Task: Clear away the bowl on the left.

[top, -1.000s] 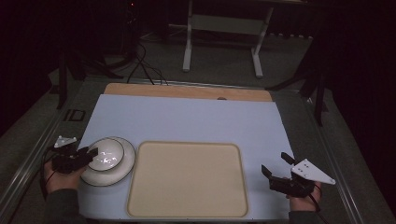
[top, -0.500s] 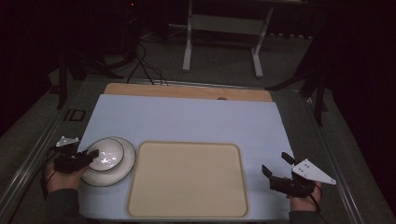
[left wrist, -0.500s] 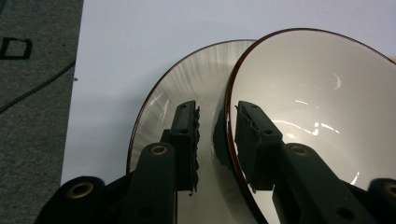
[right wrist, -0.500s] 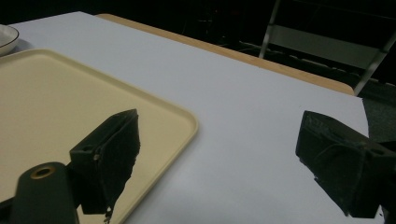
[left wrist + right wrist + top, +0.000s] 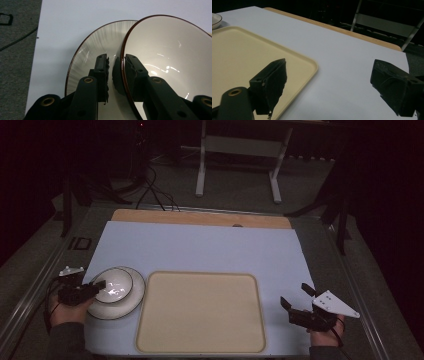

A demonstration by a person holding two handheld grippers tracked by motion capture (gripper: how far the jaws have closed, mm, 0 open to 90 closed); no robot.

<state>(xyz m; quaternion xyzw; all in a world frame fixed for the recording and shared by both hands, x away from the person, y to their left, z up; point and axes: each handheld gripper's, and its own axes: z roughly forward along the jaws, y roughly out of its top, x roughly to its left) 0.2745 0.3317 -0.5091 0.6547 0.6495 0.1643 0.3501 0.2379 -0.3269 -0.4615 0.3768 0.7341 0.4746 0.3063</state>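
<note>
bowl (image 5: 170, 62) sitting on plate (image 5: 100, 42) at table's (image 5: 210, 250) near-left, just left of the tray (image 5: 200, 312). my left tongs (image 5: 116, 65) are straddling the bowl's rim, one jaw inside, one outside, nearly closed on it. my right tongs (image 5: 329, 82) are hovering wide open, holding nothing, right of tray

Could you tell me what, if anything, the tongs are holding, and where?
The left tongs pinch the bowl by its rim, above the plate; the right tongs are open, holding nothing.
</note>
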